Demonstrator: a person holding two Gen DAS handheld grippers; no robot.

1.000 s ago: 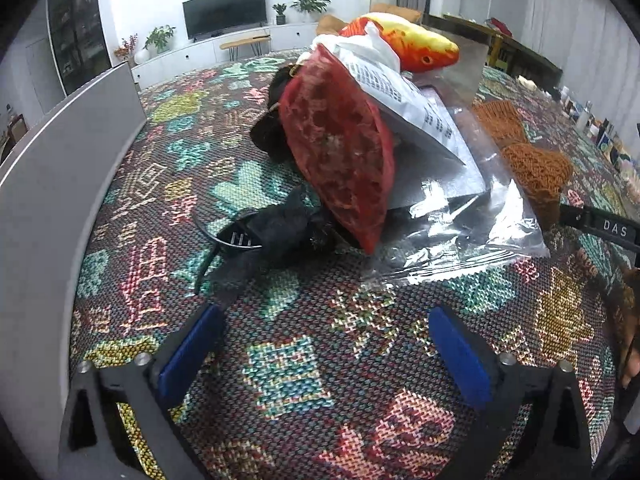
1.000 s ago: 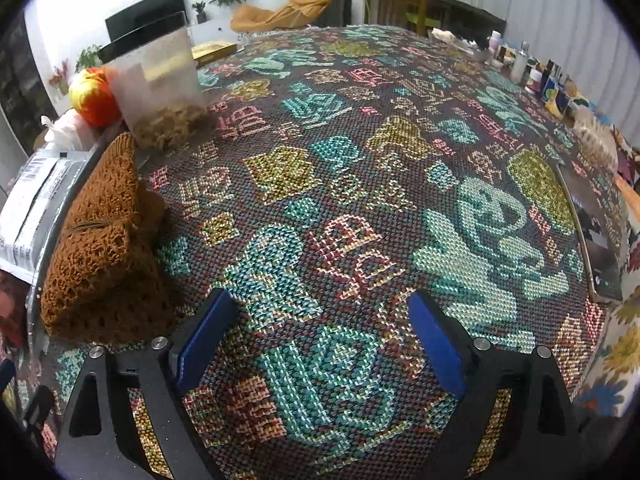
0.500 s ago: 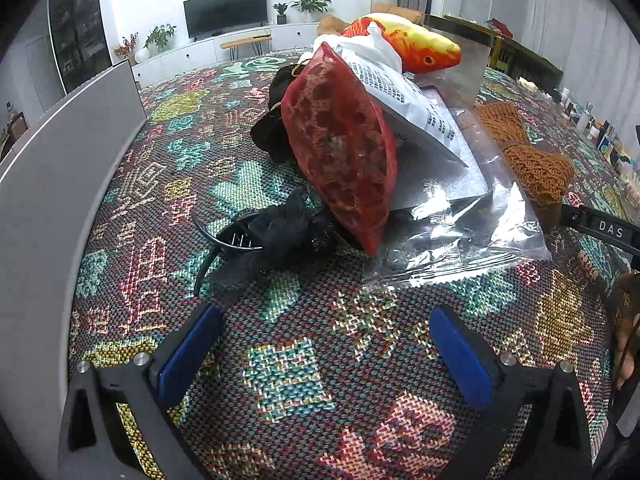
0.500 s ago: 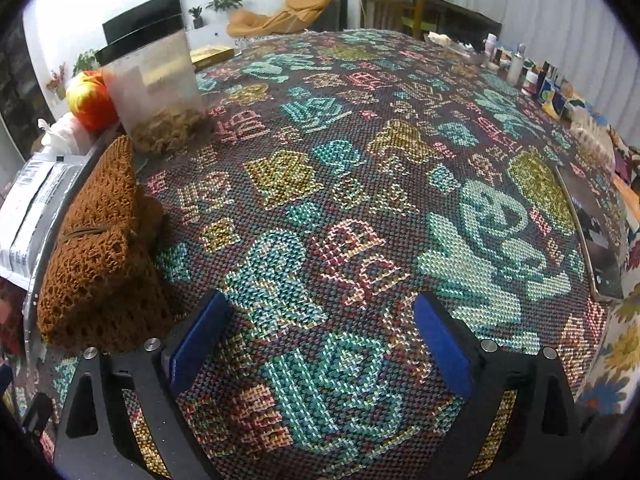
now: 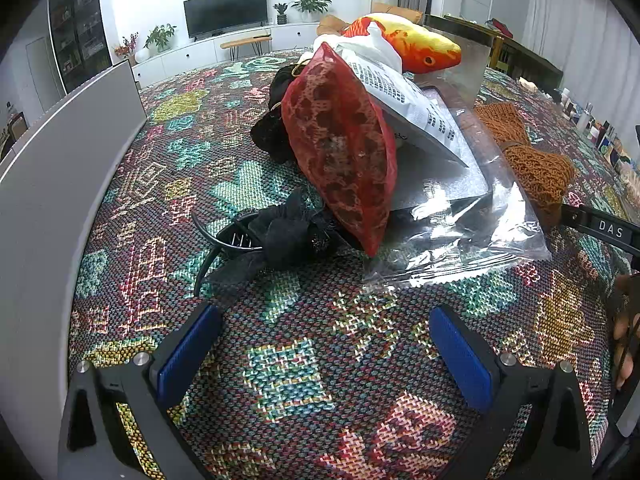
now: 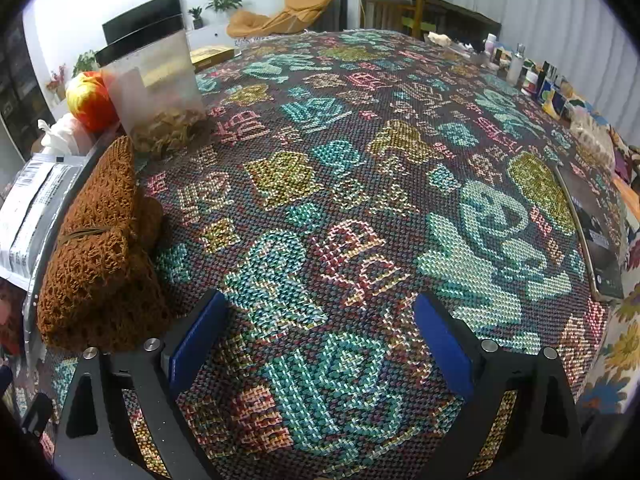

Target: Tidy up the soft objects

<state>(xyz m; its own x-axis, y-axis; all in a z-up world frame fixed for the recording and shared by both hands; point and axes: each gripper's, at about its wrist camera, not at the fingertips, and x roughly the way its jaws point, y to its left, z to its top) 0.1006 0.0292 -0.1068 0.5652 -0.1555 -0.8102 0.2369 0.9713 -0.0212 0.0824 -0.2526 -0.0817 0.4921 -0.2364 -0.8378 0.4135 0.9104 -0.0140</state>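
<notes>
On the patterned woven cloth (image 5: 288,376), starting at the left, we see a black fabric-flower hair claw (image 5: 276,236) lying flat, its plastic teeth pointing toward us; the petals are floppy but the clip underneath is stiff, so we judge the clip body the surer place to pinch. Leaning over it is a red mesh pouch (image 5: 340,148), propped against a white printed mailer bag (image 5: 404,92) and a grey flat box (image 5: 436,180); it looks light and limp, likely to sag, so we would take it by its upper corner. Behind them rests an orange plush fish (image 5: 408,42), squashy and easy to grip anywhere. A clear plastic bag (image 5: 460,240) spreads in front, slippery and crinkly. Further right sits a brown crocheted piece (image 6: 100,240), soft and open-knit, apt to snag.

Our left gripper (image 5: 320,356) hovers low over the cloth just short of the hair claw, fingers spread wide and empty. Our right gripper (image 6: 320,344) is likewise spread wide with nothing between its pads, the crocheted piece just beside its left finger.
</notes>
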